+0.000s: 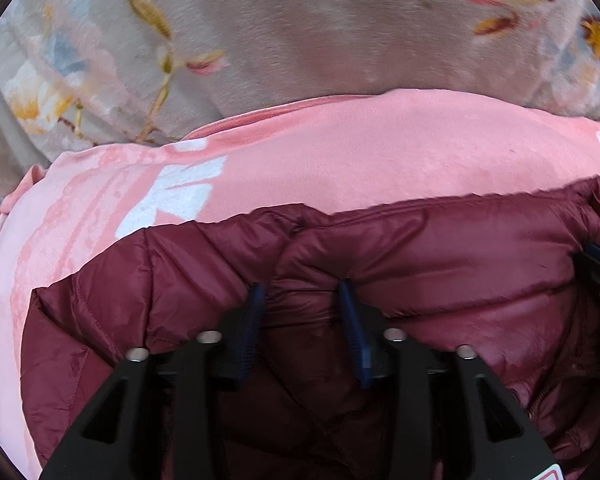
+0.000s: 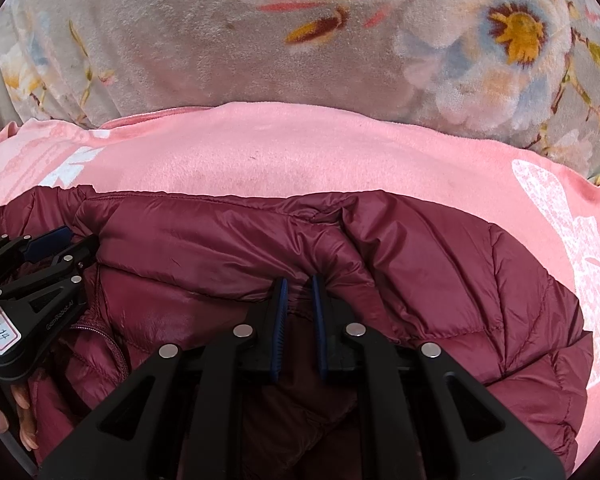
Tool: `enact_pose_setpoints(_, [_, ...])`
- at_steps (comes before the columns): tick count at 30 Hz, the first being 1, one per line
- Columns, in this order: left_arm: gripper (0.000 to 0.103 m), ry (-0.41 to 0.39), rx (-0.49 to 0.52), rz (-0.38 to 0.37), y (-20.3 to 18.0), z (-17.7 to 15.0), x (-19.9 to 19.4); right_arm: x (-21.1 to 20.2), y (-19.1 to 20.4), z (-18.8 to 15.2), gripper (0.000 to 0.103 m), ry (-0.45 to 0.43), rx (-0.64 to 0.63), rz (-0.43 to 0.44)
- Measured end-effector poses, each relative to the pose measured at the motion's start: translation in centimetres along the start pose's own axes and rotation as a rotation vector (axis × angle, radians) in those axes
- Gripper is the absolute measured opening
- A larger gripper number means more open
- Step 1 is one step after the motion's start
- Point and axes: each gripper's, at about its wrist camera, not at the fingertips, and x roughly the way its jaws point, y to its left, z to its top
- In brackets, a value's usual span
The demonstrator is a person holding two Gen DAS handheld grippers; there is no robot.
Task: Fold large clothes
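Left wrist view: the left gripper [image 1: 302, 294] is pointing down at a dark red puffy jacket [image 1: 440, 248]. Its two blue pads [image 1: 350, 300] are standing fairly wide apart, with a fold of the jacket lying between them. The pads are not squeezing the fold. The jacket is filling the picture from 3 o'clock round to 9 o'clock. It is lying on a pink cloth with white prints [image 1: 340, 148], which is showing across the middle. A grey flowery blanket [image 1: 280, 20] is lying under everything at 12 o'clock. A bit of the other gripper is peeking in at 3 o'clock.

Right wrist view: the right gripper [image 2: 299, 292] is pinching a ridge of the same jacket [image 2: 440, 264] with its pads [image 2: 281, 300] close together. The pink cloth [image 2: 320, 148] is reaching from 9 o'clock to 4 o'clock. The blanket [image 2: 180, 40] is at 12 o'clock. The left gripper [image 2: 64, 242] is sitting at 9 o'clock, and a person's fingers [image 2: 20, 396] are showing at 8 o'clock.
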Motion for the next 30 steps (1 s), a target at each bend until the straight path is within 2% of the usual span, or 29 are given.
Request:
enact_pose_setpoints(3, [0.074, 0.02, -0.091, -0.02, 1.8, 0.3, 0.5, -0.4, -1.6, 0.0, 0.011, -0.021, 0.076, 0.083])
enact_pose_setpoints(4, [0.076, 0.021, -0.117, -0.04, 2.4, 0.2, 0.5, -1.1, -2.2, -0.1, 0.012, -0.043, 0.104, 0.107])
enact_pose_setpoints(6, [0.078, 0.032, -0.149, -0.068, 3.5, -0.4, -0.5, -3.3, -3.2, -0.6, 0.013, -0.061, 0.143, 0.079])
enact_pose_setpoints(7, [0.078, 0.044, -0.151, -0.068, 4.3, -1.3, -2.2, -5.6, -3.8, -1.2, 0.021, -0.062, 0.154, 0.061])
enact_pose_setpoints(8, [0.078, 0.036, -0.146, -0.089, 4.9, -2.1, -3.9, -8.1, -4.2, -1.9, 0.043, -0.071, 0.153, 0.067])
enact_pose_setpoints(10, [0.079, 0.014, -0.122, -0.142, 6.3, -4.2, -7.7, -14.6, -5.6, -5.1, 0.066, -0.114, 0.139, 0.078])
enact_pose_setpoints(11, [0.082, 0.003, -0.107, -0.166, 7.2, -5.7, -9.8, -16.7, -6.1, -6.5, 0.07, -0.126, 0.131, 0.077])
enact_pose_setpoints(13, [0.086, -0.001, -0.078, -0.19, 9.3, -9.1, -13.7, -21.7, -7.7, -10.5, 0.072, -0.098, 0.096, 0.07])
enact_pose_setpoints(16, [0.086, 0.06, -0.042, -0.19, 12.7, -14.9, -18.1, -26.9, -10.4, -17.2, 0.076, -0.017, 0.129, 0.038])
enact_pose_setpoints(18, [0.086, 0.104, -0.071, -0.179, 15.1, -18.6, -19.9, -29.8, -12.3, -22.1, 0.076, 0.049, 0.198, 0.043])
enact_pose_setpoints(19, [0.086, 0.135, -0.105, -0.189, 16.8, -21.1, -20.8, -30.7, -12.8, -23.5, 0.076, 0.06, 0.226, 0.056])
enact_pose_setpoints(21, [0.086, 0.17, -0.161, -0.202, 18.7, -24.0, -21.6, -32.7, -13.9, -27.1, 0.076, 0.086, 0.278, 0.06])
enact_pose_setpoints(23, [0.086, 0.214, -0.237, -0.205, 20.8, -27.2, -21.9, -33.4, -13.7, -29.1, 0.076, 0.091, 0.28, 0.069])
enact_pose_setpoints(26, [0.086, 0.259, -0.318, -0.221, 22.2, -30.2, -21.9, -34.1, -13.2, -31.5, 0.076, 0.086, 0.305, 0.085])
enact_pose_setpoints(28, [0.086, 0.25, -0.389, -0.266, 23.0, -31.5, -22.4, -33.9, -13.2, -32.4, 0.076, 0.091, 0.366, 0.107])
enact_pose_setpoints(30, [0.086, 0.228, -0.417, -0.266, 23.0, -32.3, -23.1, -33.6, -13.4, -33.1, 0.076, 0.096, 0.429, 0.12])
